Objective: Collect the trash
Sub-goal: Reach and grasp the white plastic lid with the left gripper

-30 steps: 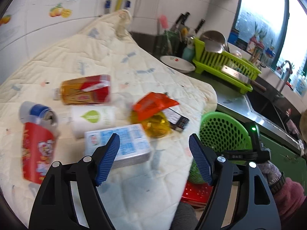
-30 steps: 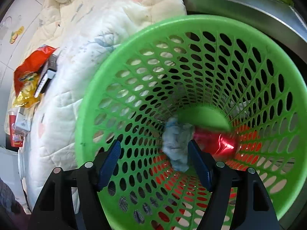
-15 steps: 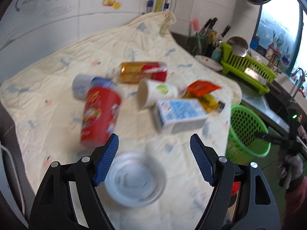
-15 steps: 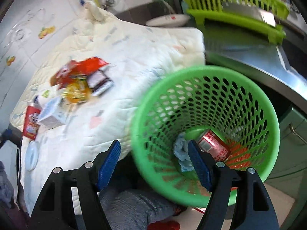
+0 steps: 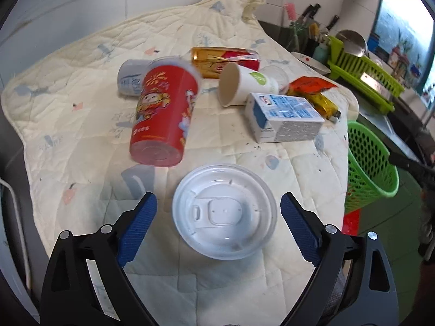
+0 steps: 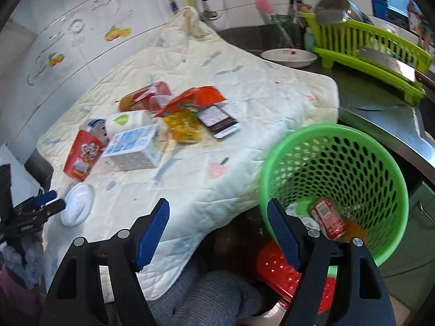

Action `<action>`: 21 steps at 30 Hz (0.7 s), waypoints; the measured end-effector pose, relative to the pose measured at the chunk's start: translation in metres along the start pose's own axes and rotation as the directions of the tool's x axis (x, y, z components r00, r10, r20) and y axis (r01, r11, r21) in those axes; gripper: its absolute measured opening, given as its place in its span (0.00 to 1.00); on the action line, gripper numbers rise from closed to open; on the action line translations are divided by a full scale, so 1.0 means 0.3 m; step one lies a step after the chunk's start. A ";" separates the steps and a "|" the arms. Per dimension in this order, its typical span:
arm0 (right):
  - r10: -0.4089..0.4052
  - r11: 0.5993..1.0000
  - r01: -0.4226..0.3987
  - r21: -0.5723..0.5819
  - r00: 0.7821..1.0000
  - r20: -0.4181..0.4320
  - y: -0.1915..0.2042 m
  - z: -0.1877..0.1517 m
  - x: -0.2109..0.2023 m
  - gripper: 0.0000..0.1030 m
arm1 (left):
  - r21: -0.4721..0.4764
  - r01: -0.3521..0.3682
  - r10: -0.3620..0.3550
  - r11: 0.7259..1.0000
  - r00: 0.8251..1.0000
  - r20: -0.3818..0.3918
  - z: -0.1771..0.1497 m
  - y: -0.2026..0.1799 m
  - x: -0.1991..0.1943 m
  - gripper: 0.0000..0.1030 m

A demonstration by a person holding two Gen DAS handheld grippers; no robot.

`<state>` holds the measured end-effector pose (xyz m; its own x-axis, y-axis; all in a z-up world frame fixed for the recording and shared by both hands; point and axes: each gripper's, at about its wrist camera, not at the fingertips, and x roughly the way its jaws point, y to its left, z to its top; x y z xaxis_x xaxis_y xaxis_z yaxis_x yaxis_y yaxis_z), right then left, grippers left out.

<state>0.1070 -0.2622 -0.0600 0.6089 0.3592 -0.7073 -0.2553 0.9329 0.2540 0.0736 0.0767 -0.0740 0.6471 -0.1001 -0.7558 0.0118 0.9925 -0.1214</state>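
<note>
Trash lies on a cream quilted cloth (image 5: 81,125): a white plastic lid (image 5: 224,214), a red printed cup (image 5: 163,116) on its side, a paper cup (image 5: 244,84), a blue-white carton (image 5: 285,116), an orange snack bag (image 5: 310,85) and a gold-red packet (image 5: 220,59). My left gripper (image 5: 218,226) hovers over the lid, its jaws opening, the lid between them untouched. My right gripper (image 6: 218,233) stands open and empty, jaws opening a little, over the cloth's front edge beside the green basket (image 6: 380,163). In the basket lie a red can (image 6: 329,217) and crumpled tissue (image 6: 299,214).
A green dish rack (image 6: 367,46) with pots and a white bowl (image 6: 288,55) stand on the dark counter at the back right. A steel sink edge (image 6: 402,135) runs behind the basket. A red stool (image 6: 282,271) and a person's grey trouser leg (image 6: 206,296) are below.
My left gripper swung left and down from the carton to above the white lid, and its jaws widened. My right gripper rose out of the basket and back toward the cloth's front edge.
</note>
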 end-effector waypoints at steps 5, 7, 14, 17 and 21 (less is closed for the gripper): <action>0.020 0.999 -0.020 -0.025 1.000 -0.003 0.040 -0.005 0.005 0.70 | -0.042 0.003 -0.004 0.999 1.000 -0.024 -0.002 0.065 0.030 0.77; 0.025 0.999 -0.025 -0.032 1.000 -0.007 0.056 -0.005 0.015 0.70 | -0.068 0.019 -0.021 0.998 0.999 -0.035 0.003 0.090 0.043 0.63; 0.035 0.998 -0.037 -0.060 0.999 -0.019 0.103 -0.007 0.041 0.70 | -0.087 0.015 -0.021 0.996 0.997 -0.069 0.008 0.134 0.095 0.51; 0.041 0.996 -0.043 -0.075 0.999 -0.025 0.123 -0.004 0.053 0.70 | -0.089 0.022 -0.030 0.996 0.996 -0.083 0.006 0.142 0.113 0.43; 0.050 0.994 -0.052 -0.091 0.998 -0.034 0.150 0.005 0.069 0.70 | -0.077 0.038 -0.044 0.996 0.996 -0.080 0.007 0.137 0.114 0.29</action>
<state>0.1091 -0.2127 -0.0621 0.5697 0.4040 -0.7157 -0.3540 0.9066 0.2299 0.0979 0.1144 -0.1035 0.5831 -0.1493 -0.7986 -0.0219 0.9797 -0.1991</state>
